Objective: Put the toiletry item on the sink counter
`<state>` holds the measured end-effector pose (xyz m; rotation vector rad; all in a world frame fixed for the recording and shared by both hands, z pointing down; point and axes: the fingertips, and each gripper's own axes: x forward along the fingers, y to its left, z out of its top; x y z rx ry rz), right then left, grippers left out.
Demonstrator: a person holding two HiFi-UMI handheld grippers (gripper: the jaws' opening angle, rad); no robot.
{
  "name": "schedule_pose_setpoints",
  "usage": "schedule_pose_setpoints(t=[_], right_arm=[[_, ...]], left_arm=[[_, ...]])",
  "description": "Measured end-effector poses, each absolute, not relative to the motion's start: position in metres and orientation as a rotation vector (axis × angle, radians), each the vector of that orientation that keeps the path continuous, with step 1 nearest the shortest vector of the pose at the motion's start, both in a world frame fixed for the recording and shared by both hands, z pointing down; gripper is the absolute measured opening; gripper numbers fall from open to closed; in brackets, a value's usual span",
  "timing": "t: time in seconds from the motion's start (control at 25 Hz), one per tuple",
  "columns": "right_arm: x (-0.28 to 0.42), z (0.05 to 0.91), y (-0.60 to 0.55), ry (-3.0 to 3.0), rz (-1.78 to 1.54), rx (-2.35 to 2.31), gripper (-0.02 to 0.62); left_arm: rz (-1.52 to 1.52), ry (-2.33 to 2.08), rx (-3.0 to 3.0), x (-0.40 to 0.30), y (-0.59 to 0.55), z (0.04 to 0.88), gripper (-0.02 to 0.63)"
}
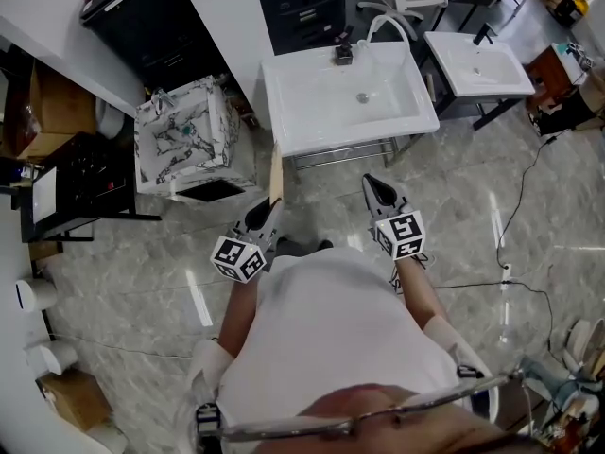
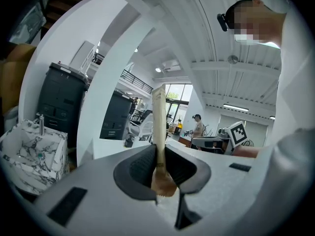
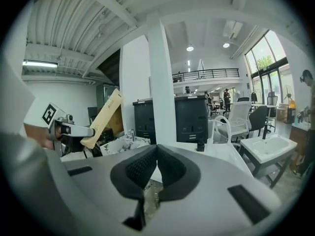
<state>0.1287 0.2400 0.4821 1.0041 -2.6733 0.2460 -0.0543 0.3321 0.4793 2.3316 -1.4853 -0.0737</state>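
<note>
A wide hall with a grey marbled floor (image 1: 473,206) was seen from the head view, with black cabinets (image 1: 298,3) along the far side. A white sink (image 1: 284,102) was set on a metal frame at the middle, its faucet (image 1: 343,53) at the back edge. A second sink (image 1: 477,83) was seen off its right side, and a marbled basin (image 1: 184,145) off its left side, both apart from it.

Both grippers were held over the floor, just short of the sink's front edge. The left gripper (image 1: 271,206) was raised near the front left corner and was clamped on the lower end of a long, flat tan packet (image 1: 275,173). The packet was stood almost upright between the jaws, its top reaching level with the sink's front left corner in the head view; it was not touching the sink. In the left gripper view the pads (image 2: 142,163) were seen pressed on either side of the packet (image 2: 159,122), with the crimped end left below them.

The right gripper (image 1: 378,187) was held near the front edge right of the middle. In its own view the jaws of the right gripper (image 3: 156,151) were drawn together, with nothing caught between them.
</note>
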Motion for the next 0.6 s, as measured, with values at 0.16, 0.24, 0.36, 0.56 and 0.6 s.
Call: schedule_pose_setpoints(t=[0.16,0.24,0.36,0.56,0.6], right_arm=[[0.134,0.484,0.233,-2.679,0.241,1.001,0.006],[0.136,0.486,0.228,-2.68,0.239,1.0,0.006],[0.138,0.488,0.22,-2.68,0.239,1.0,0.006],[0.134,0.492,0.207,-2.678,0.246,0.999,0.006],[0.133,0.493,0.205,-2.675,0.245,1.0,0.006]], left_arm=[[-0.075,-1.496,2.326,-0.051,0.325,0.481,0.057],[-0.074,-1.504,2.327,-0.051,0.32,0.482,0.057],[-0.075,-1.515,2.324,-0.05,0.313,0.483,0.057],[-0.067,-1.512,2.318,-0.055,0.3,0.486,0.057],[-0.066,-1.509,2.318,-0.057,0.296,0.487,0.057]])
